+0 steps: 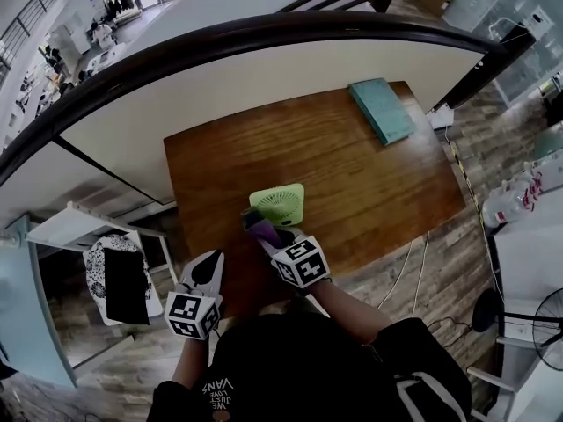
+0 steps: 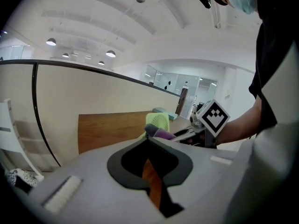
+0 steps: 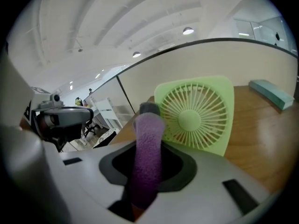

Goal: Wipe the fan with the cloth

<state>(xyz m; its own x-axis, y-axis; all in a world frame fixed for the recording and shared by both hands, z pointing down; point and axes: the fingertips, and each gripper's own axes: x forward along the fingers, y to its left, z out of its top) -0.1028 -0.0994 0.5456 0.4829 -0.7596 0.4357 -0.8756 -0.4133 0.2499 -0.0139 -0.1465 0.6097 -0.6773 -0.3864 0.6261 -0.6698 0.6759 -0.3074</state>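
A light green square fan [image 1: 278, 204] stands upright on the wooden table [image 1: 369, 192], near its front edge. My right gripper [image 1: 258, 224] is shut on a folded purple cloth [image 1: 263, 229], just in front of the fan's left side. In the right gripper view the cloth [image 3: 148, 143] sticks up out of the jaws, and its tip is beside the fan's grille [image 3: 196, 113]; whether they touch is unclear. My left gripper [image 1: 208, 269] hangs at the table's front edge, left of the right one. Its jaws [image 2: 149, 164] are together, with nothing in them.
A teal folded item [image 1: 381, 109] lies at the table's far right corner. A white partition with a dark rail [image 1: 264, 69] runs behind the table. A white chair with a patterned cushion [image 1: 119, 280] stands at the left. Cables [image 1: 413, 266] trail on the floor at the right.
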